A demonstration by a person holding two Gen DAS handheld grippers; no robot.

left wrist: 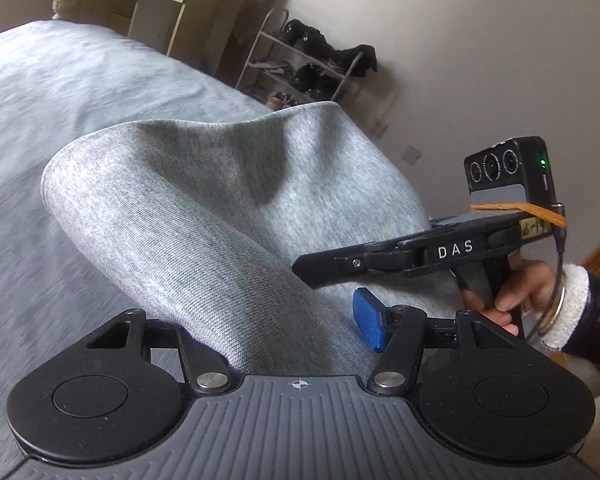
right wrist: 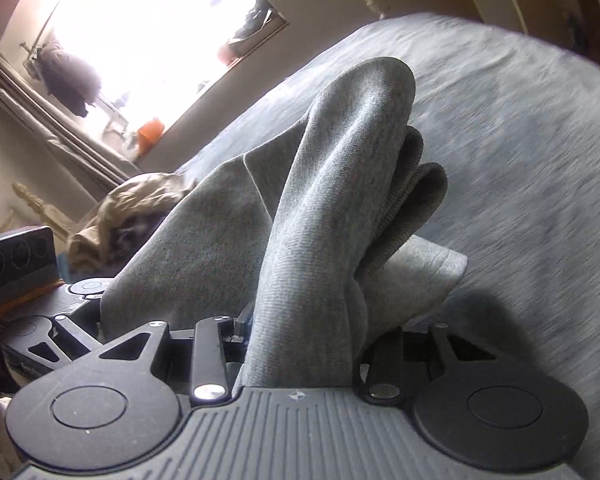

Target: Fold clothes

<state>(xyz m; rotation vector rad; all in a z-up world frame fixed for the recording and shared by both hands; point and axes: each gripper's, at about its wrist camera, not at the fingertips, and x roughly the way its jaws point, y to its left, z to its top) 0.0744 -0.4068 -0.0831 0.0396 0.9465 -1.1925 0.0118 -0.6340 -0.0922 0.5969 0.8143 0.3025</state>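
One garment [left wrist: 204,208], grey knit, held clear of the bed [left wrist: 60,92] and draped in a hanging fold; a second bunch of its cloth shows doubled over in the right view, one flat corner resting on the bed [right wrist: 520,128]; left tool [left wrist: 296,320] closed narrow on a thick gather of the garment, blue pad visible at one side; right tool [right wrist: 300,332] likewise clamped on cloth that rises between its fingers; right tool [left wrist: 380,264] seen from the left view close beside the left, with the hand [left wrist: 516,292] on its grip; judged step: carrying a held edge over to make a fold; to do it well, keep both grips firm and level, hold the edge taut between the tools so no slack bunches, lower it square onto the flat part; risk: thick gathers slipping free, leaving a crooked crease.
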